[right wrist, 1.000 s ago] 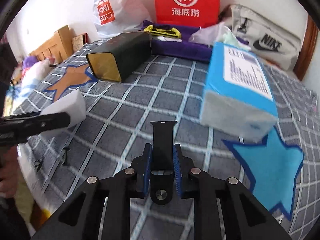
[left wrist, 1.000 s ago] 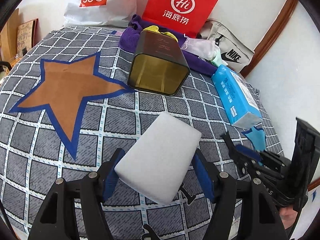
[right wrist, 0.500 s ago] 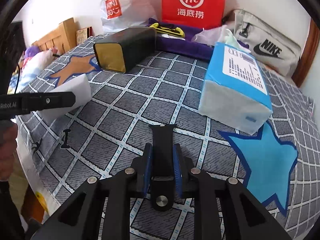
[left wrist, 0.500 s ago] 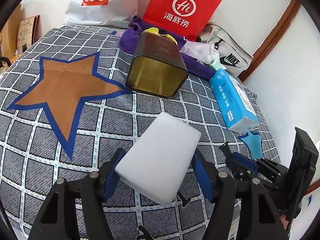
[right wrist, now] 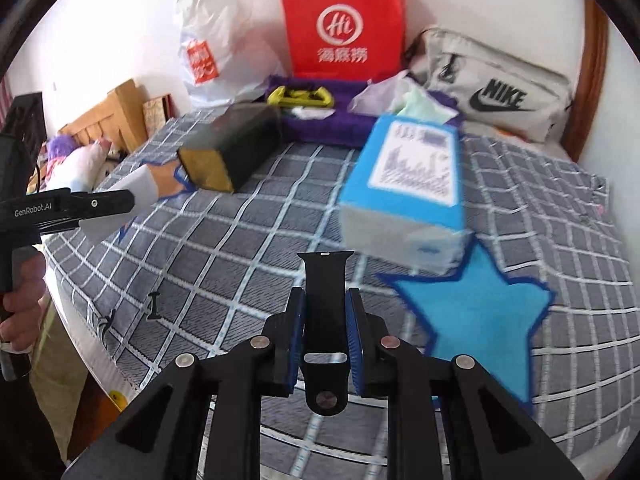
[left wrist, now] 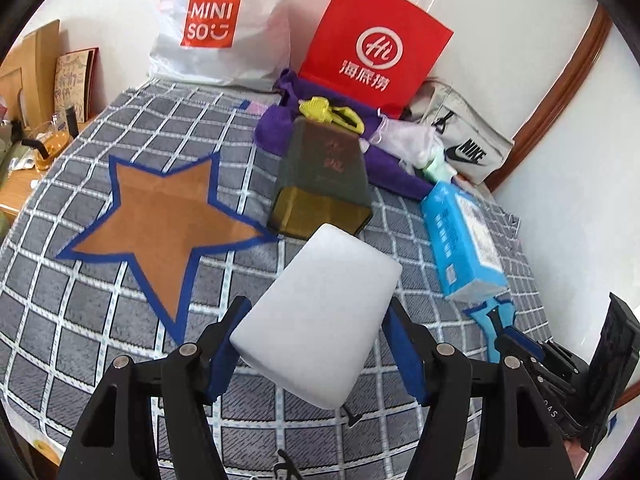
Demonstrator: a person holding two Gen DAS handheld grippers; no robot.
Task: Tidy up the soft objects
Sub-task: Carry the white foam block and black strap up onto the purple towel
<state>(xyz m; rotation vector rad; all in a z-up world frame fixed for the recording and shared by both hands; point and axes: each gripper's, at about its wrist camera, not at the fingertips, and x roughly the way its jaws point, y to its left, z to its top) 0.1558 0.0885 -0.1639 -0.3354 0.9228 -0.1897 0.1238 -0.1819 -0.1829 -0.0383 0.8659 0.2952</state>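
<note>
My left gripper [left wrist: 316, 344] is shut on a white sponge block [left wrist: 320, 312] and holds it above the checked bedspread [left wrist: 100, 320], in front of the open end of a dark tin box [left wrist: 320, 192] lying on its side. The sponge also shows in the right wrist view [right wrist: 128, 200], held in the left gripper there. My right gripper [right wrist: 325, 320] is shut on a black watch strap [right wrist: 325, 292], above the bedspread near a blue star patch [right wrist: 476, 312]. A blue tissue pack [right wrist: 404, 184] lies just beyond it.
A brown star patch [left wrist: 160, 216] lies left of the tin box. Against the back wall stand a red paper bag [left wrist: 372, 48], a Miniso plastic bag [left wrist: 212, 28], a purple towel [left wrist: 392, 168] with a yellow item, and a Nike bag [right wrist: 496, 92]. Wooden furniture stands at the left.
Both grippers have risen and pulled back from the bedspread, each keeping its hold. The sponge now overlaps the tin box's open end in the left wrist view.
</note>
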